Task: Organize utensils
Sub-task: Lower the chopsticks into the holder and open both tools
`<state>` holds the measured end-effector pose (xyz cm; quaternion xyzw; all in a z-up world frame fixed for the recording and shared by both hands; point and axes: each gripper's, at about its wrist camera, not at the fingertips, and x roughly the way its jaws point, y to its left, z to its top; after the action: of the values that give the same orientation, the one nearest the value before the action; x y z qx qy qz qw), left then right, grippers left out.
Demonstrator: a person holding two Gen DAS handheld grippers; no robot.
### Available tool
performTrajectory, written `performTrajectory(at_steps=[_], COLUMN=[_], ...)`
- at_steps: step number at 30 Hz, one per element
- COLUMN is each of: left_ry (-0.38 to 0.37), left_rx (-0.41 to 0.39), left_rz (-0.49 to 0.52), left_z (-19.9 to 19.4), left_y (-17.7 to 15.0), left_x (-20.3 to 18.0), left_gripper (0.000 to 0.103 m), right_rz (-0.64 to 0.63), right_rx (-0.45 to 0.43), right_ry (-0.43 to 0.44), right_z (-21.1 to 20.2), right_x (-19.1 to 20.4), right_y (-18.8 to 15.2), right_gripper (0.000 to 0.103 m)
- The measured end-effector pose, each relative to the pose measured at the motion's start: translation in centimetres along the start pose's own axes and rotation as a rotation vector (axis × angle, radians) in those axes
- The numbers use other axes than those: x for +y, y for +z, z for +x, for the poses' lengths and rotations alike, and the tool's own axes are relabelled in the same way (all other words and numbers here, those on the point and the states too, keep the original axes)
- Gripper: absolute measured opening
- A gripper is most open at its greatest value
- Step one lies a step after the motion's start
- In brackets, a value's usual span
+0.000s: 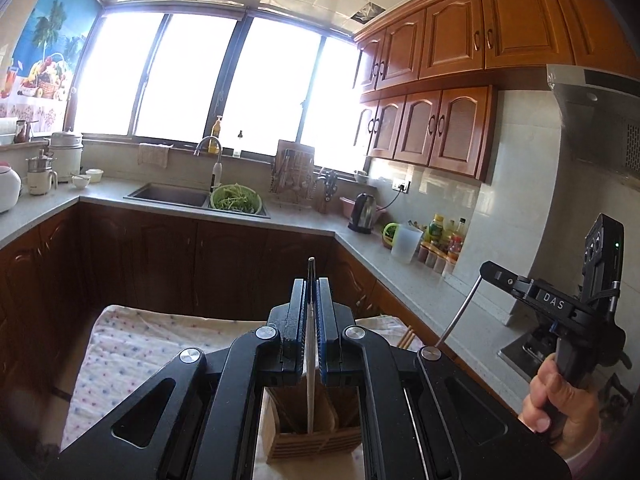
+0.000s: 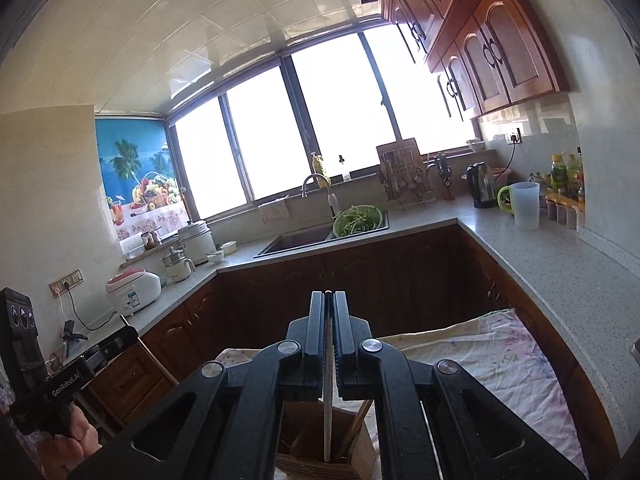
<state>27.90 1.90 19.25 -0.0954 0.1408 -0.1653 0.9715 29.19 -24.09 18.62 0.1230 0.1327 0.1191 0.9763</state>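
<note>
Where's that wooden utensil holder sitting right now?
In both wrist views the wooden utensil holder stands low in the middle, on the dotted cloth, directly beneath the fingers.

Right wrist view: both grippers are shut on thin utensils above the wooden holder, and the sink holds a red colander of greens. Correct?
One error: the round plastic colander of greens is green, not red, as the right wrist view shows. The rest stands.

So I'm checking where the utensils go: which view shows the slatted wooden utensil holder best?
The left wrist view: the slatted wooden utensil holder shows its front slats and dividers below the left gripper. The right wrist view catches only part of its top behind the right gripper.
</note>
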Motion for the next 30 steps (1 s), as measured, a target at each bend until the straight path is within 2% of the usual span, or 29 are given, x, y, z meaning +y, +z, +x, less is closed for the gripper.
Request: performTrajectory(at_steps=[6,13,18,30], left_ry=[0.043,0.071,0.08,0.09], left_rx=[0.002,0.09,0.139,0.156], left_rz=[-0.046,-0.067,-0.088,-0.101], left_z=[2.9,5.4,6.4,6.6], left_y=[-2.3,-6.8,-8.9,-9.0], left_x=[1.7,2.4,2.9,3.2], left_gripper=[0.003,0.003,0.004,0.005], right_rz=[0.046,0.121,0.138,0.128], right_rx=[0.037,0.102,0.149,0.18], right_ry=[-0.02,-0.036,-0.04,-0.049], right_z=[2.9,5.2,6.2,6.8], right_x=[-1.9,-4.2,-4.3,-3.6], right_y=[-2.2,-6.3,-7.9,-8.5], right_gripper=[0.004,0.004,0.004,0.004])
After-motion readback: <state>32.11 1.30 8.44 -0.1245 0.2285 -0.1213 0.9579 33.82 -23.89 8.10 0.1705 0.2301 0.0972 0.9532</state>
